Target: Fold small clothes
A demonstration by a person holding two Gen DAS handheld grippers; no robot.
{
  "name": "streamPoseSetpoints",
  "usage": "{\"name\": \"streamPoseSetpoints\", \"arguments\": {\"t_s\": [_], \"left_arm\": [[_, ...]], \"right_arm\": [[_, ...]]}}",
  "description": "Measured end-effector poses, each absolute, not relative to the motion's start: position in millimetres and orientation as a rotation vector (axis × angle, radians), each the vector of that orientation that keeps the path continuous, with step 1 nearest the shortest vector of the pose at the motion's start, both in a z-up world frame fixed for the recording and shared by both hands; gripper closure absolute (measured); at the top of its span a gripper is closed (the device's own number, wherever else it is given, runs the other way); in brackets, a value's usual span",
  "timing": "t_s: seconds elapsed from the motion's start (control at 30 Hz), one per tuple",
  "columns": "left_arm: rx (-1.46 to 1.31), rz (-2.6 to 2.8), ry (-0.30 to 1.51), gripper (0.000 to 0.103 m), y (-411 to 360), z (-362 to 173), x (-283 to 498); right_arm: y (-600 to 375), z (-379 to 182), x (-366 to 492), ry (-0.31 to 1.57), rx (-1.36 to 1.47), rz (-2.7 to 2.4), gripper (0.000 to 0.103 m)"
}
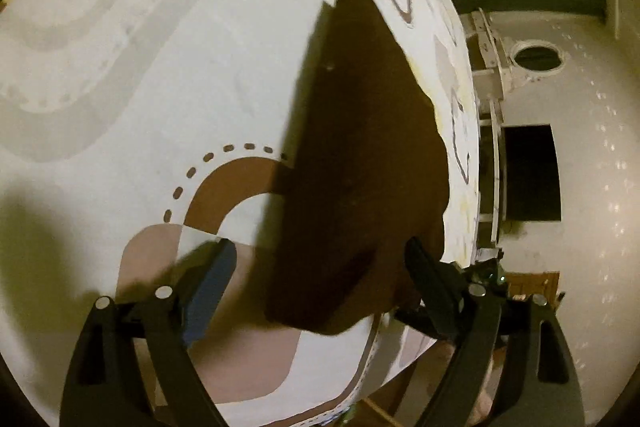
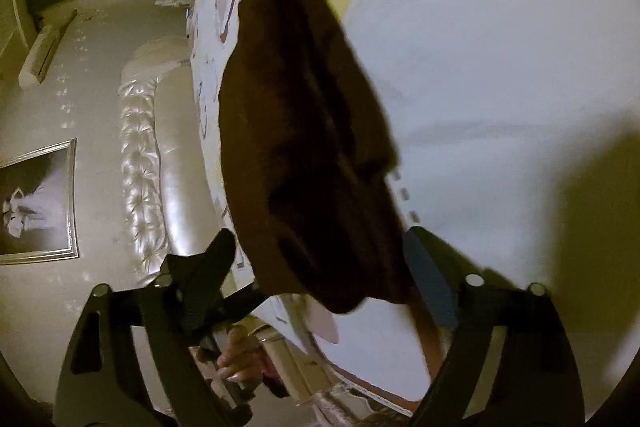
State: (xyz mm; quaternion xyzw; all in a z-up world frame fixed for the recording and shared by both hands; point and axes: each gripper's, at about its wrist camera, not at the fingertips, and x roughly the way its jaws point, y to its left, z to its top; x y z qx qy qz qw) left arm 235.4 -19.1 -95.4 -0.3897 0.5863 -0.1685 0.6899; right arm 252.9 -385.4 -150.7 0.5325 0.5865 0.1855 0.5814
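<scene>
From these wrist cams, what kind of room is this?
Most likely a bedroom: a patterned bedsheet carries the brown garment, a tufted headboard stands at the bed's end, and a framed picture hangs on the wall.

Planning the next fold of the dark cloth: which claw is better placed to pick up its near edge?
Probably the left claw: it is open, with the dark cloth's near edge lying between its fingers. The right claw is open over it too, but its view is blurrier.
</scene>
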Motion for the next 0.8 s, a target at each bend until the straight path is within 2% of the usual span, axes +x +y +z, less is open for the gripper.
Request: {"name": "streamPoseSetpoints", "arguments": {"t_s": [0.17,0.27,0.3,0.33,0.37,0.4,0.43,0.53,0.8], "left_arm": [[-0.899,-0.404,1.343,0.019,-32.4,-108.3,254.5],[-0.920,-0.407,1.333,0.019,-31.8,-111.8,259.9],[-0.929,-0.413,1.330,0.019,-29.8,-110.4,259.0],[-0.932,-0.416,1.332,0.022,-30.1,-111.2,260.2],[-0.922,-0.408,1.335,0.048,-28.5,-111.0,259.5],[-0.897,-0.417,1.350,0.060,-29.7,-112.0,260.5],[-0.881,-0.414,1.359,0.062,-31.4,-112.2,260.3],[-0.811,-0.411,1.354,0.069,-32.5,-106.1,262.5],[-0.770,-0.396,1.321,0.072,-25.3,-90.2,250.1]], "right_arm": [[-370.4,-157.1,261.7,1.361,1.255,0.449,0.023],[-364.7,-160.1,266.5,1.370,1.251,0.453,0.040],[-363.0,-162.7,268.1,1.381,1.253,0.455,0.051],[-361.8,-164.9,268.3,1.392,1.256,0.456,0.059],[-361.1,-166.0,267.9,1.398,1.257,0.456,0.062],[-359.1,-166.4,268.8,1.402,1.249,0.457,0.070],[-358.7,-166.4,267.7,1.407,1.237,0.459,0.079],[-355.9,-162.7,268.4,1.403,1.207,0.453,0.083],[-347.8,-147.0,265.5,1.392,1.167,0.482,0.086]]}}
